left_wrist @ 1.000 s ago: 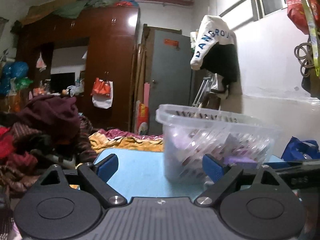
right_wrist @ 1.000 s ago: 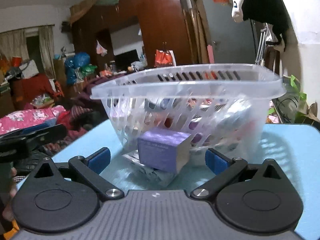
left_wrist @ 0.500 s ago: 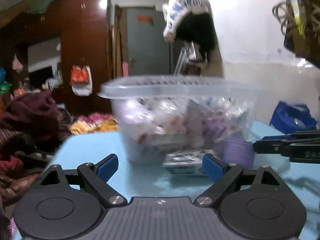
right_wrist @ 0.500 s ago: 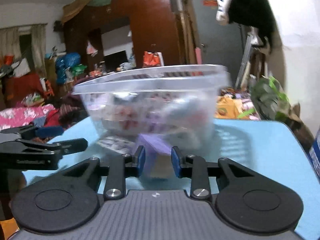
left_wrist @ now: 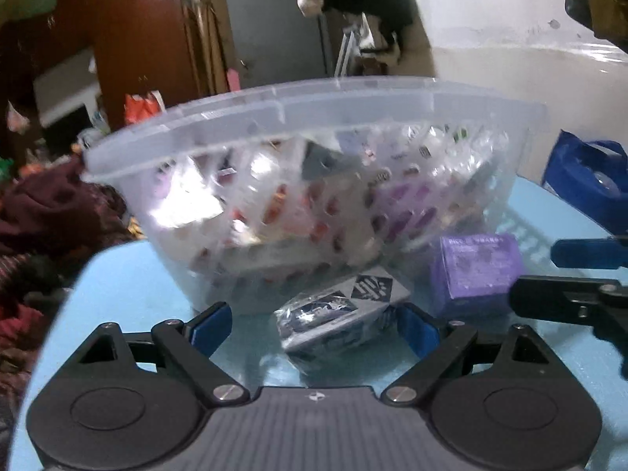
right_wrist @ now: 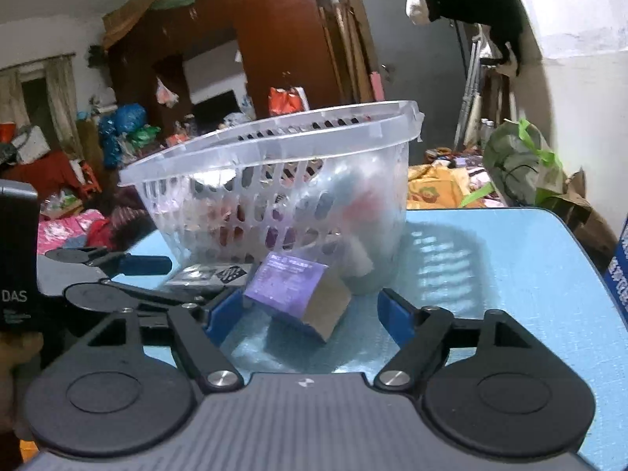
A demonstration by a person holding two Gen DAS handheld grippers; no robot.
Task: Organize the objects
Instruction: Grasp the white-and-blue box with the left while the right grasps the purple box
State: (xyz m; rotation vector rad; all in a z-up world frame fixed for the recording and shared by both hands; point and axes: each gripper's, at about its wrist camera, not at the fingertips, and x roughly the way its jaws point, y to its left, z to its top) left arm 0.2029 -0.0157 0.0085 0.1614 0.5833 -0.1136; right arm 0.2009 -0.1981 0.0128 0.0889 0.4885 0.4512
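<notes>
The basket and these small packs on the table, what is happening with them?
A person holds tongs in each hand at a clear basket on a blue table. The left tongs are open around a foil pack. The right tongs are open around a purple box. Neither is gripped.

The clear slotted basket [right_wrist: 282, 196] is blocking the way forward across the blue surface [right_wrist: 490, 274]. The purple box [right_wrist: 298, 294] and grey packet [left_wrist: 337, 314] are lying against its base, crowding the near strip. Open surface is stretching right of the basket.
</notes>
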